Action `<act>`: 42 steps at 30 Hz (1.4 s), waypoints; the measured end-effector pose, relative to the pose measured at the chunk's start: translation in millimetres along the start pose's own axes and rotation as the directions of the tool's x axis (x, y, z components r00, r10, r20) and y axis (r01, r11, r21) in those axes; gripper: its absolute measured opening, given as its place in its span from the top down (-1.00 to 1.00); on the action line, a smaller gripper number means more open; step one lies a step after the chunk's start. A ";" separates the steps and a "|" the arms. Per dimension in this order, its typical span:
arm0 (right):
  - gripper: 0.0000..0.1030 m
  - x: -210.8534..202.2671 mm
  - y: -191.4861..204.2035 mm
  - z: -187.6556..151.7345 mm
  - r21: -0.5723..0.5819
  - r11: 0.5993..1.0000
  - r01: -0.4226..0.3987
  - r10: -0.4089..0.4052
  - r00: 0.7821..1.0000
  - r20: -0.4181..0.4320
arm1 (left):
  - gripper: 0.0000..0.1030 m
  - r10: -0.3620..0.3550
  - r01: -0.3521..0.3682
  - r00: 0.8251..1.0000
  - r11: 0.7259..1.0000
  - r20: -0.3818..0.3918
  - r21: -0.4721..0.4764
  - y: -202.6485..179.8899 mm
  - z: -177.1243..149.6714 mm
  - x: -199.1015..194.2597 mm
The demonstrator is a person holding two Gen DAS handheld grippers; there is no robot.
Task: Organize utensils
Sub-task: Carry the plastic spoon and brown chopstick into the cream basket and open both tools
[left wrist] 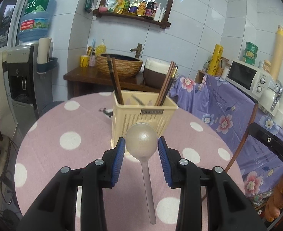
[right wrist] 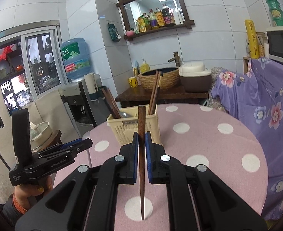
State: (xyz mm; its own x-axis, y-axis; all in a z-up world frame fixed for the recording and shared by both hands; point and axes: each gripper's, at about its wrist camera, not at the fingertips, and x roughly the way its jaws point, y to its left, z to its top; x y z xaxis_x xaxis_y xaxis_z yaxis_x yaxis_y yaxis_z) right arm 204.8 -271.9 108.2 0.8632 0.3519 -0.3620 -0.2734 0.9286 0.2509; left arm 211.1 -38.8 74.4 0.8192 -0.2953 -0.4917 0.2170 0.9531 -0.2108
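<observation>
My left gripper is shut on the bowl of a pale metal spoon, whose handle hangs back between the jaws above the pink dotted table. Just behind it stands a cream utensil basket holding dark chopsticks at its left corner and several brown ones at its right. My right gripper is shut on one brown chopstick, held upright with its thin tip down, in front of the same basket. In the right wrist view, the left gripper hovers left of the basket.
A purple flowered cloth covers the counter to the right, with a microwave on it. Behind the table stands a wooden stand with a woven basin and a rice cooker. A water dispenser is at the left.
</observation>
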 end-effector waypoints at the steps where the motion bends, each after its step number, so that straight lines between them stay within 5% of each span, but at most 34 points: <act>1: 0.84 1.7 1.9 10.2 -0.005 1.000 -0.002 0.002 1.000 0.015 | 0.30 -0.007 0.007 1.000 1.000 0.015 -0.004 0.2 10.1 0.5; 10: 0.84 24.1 36.8 143.2 -0.084 0.996 0.025 -0.004 0.971 0.237 | 0.30 0.034 -0.031 0.972 0.999 0.230 -0.019 -2.0 132.5 14.1; 15: 0.84 61.0 46.2 180.1 -0.082 0.994 0.075 -0.050 0.961 0.273 | 0.30 0.105 -0.107 0.957 0.994 0.271 -0.006 1.3 148.1 41.1; 29: 0.84 130.6 24.3 138.2 -0.042 0.992 0.123 -0.112 0.971 0.211 | 0.30 0.177 -0.196 0.915 0.980 0.361 0.017 6.2 117.4 63.6; 38: 0.84 146.1 19.7 110.8 -0.038 0.993 0.112 -0.105 0.983 0.154 | 0.30 0.178 -0.190 0.940 0.982 0.291 0.013 14.0 93.3 84.9; 40: 0.84 151.0 19.2 99.9 -0.041 0.993 0.114 -0.108 0.985 0.137 | 0.29 0.191 -0.222 0.923 0.973 0.335 0.058 6.7 81.7 79.9; 42: 0.84 156.3 16.7 89.5 -0.040 0.992 0.116 -0.110 0.987 0.117 | 0.29 0.166 -0.198 0.938 0.977 0.304 0.078 3.2 75.2 80.3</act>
State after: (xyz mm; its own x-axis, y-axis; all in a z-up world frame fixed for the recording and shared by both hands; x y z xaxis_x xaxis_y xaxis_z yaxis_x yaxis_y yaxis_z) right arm 373.2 -211.9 136.1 0.9317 0.2311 -0.2802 -0.1884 0.9670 0.1713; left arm 317.5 -54.5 97.7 0.9659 -0.0992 -0.2393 0.0915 0.9949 -0.0430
